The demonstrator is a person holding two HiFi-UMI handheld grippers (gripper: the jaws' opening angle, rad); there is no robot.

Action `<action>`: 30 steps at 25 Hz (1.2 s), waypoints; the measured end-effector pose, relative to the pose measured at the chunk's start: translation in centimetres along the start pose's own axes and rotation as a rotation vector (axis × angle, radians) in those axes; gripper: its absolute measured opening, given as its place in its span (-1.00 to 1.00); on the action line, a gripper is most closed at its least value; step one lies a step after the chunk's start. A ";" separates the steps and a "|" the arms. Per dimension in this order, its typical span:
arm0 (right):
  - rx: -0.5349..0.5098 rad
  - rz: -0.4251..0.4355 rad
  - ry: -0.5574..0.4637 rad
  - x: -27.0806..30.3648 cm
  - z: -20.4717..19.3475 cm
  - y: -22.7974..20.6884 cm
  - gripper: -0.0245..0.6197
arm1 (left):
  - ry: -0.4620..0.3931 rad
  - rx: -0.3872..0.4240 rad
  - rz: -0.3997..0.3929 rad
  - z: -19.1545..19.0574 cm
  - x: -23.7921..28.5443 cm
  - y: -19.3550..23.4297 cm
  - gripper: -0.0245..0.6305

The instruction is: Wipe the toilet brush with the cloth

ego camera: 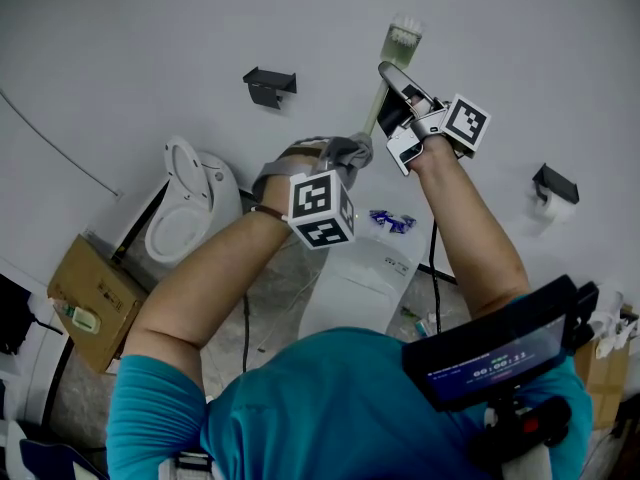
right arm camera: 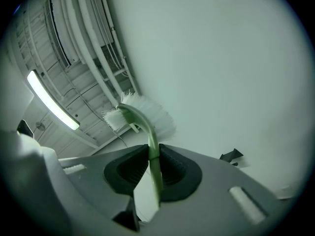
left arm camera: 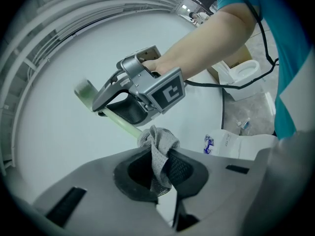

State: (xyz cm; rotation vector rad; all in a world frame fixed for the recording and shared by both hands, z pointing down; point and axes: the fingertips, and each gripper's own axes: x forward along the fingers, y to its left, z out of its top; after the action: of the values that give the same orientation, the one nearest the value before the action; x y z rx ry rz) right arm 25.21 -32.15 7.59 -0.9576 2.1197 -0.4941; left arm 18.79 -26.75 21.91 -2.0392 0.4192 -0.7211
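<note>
A pale green toilet brush [ego camera: 382, 78] is held up in front of the white wall, its white bristle head [ego camera: 403, 36] uppermost. My right gripper [ego camera: 392, 110] is shut on the handle [right arm camera: 154, 156] below the bristles [right arm camera: 147, 114]. My left gripper [ego camera: 338, 158] is shut on a crumpled grey cloth [ego camera: 346, 150], which touches the handle just below the right gripper. In the left gripper view the cloth [left arm camera: 158, 149] hangs between the jaws of the left gripper [left arm camera: 156, 170], against the green handle [left arm camera: 122, 123], with the right gripper [left arm camera: 142, 90] just beyond it.
A white toilet [ego camera: 190, 203] with its lid raised stands at the left, a cardboard box [ego camera: 95, 298] beside it. Below my hands sits a white cistern [ego camera: 360, 283] with a blue-printed packet [ego camera: 392, 220]. Black brackets [ego camera: 268, 86] [ego camera: 555, 183] are fixed to the wall.
</note>
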 end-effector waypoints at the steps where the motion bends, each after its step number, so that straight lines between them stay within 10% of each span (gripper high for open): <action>1: -0.001 0.004 -0.003 -0.1 0.1 0.1 -0.73 | 0.002 -0.004 0.000 -0.2 0.0 -0.2 -0.81; 30: 0.003 0.098 -0.087 -0.8 2.4 3.0 -0.73 | 0.071 -0.078 -0.035 -5.3 0.8 -5.2 -0.81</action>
State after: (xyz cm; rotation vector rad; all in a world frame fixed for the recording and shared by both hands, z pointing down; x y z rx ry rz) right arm 25.98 -29.70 4.59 -0.8535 2.0753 -0.3990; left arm 16.13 -27.78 28.79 -2.1028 0.4597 -0.8110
